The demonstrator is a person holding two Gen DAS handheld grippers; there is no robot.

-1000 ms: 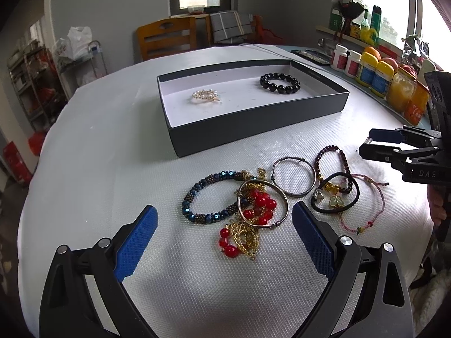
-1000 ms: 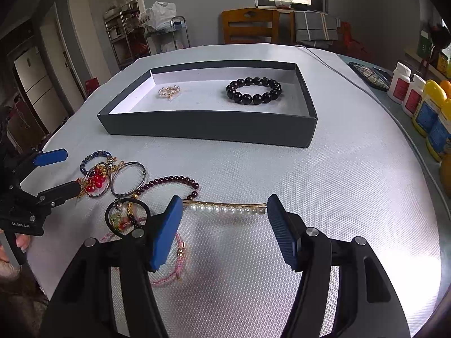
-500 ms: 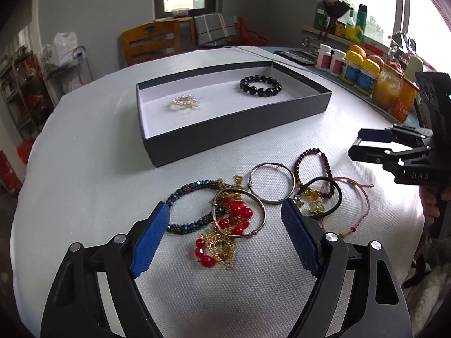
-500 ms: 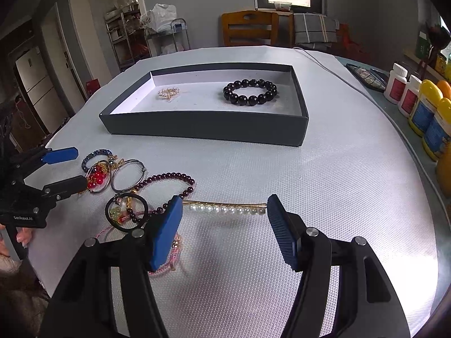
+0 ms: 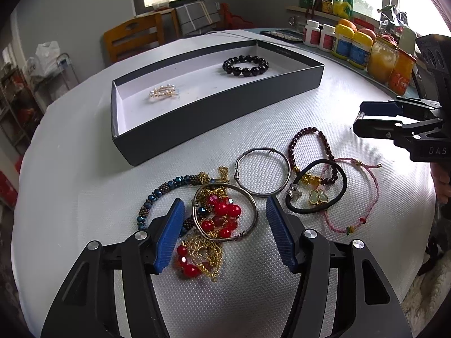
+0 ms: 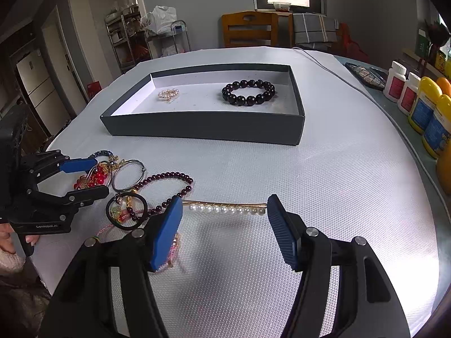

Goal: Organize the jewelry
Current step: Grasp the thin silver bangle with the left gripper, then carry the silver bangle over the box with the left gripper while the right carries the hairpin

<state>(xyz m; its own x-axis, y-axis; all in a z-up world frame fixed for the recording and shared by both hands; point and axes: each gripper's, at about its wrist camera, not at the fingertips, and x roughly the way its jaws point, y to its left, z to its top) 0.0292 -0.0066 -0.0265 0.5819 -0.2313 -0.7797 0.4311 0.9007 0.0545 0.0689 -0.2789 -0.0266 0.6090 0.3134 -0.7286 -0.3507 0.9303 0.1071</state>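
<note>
Left gripper (image 5: 224,225) spread wide over silver wire bangle (image 5: 225,211) and red bead cluster (image 5: 222,215), right gripper (image 6: 224,225) wide before pearl hairpin (image 6: 225,208), dark shallow box (image 6: 203,126) at 12 o'clock.

Pink cord bracelet (image 6: 169,250) partly hidden behind right tool's (image 6: 224,229) finger. Blue bead bracelet (image 5: 166,191) partly covered by left tool (image 5: 224,236) finger & gold chain (image 5: 207,256). Bottle labels (image 5: 342,46) too small to read. Desk (image 6: 352,197) cut off at frame edge, both views.
</note>
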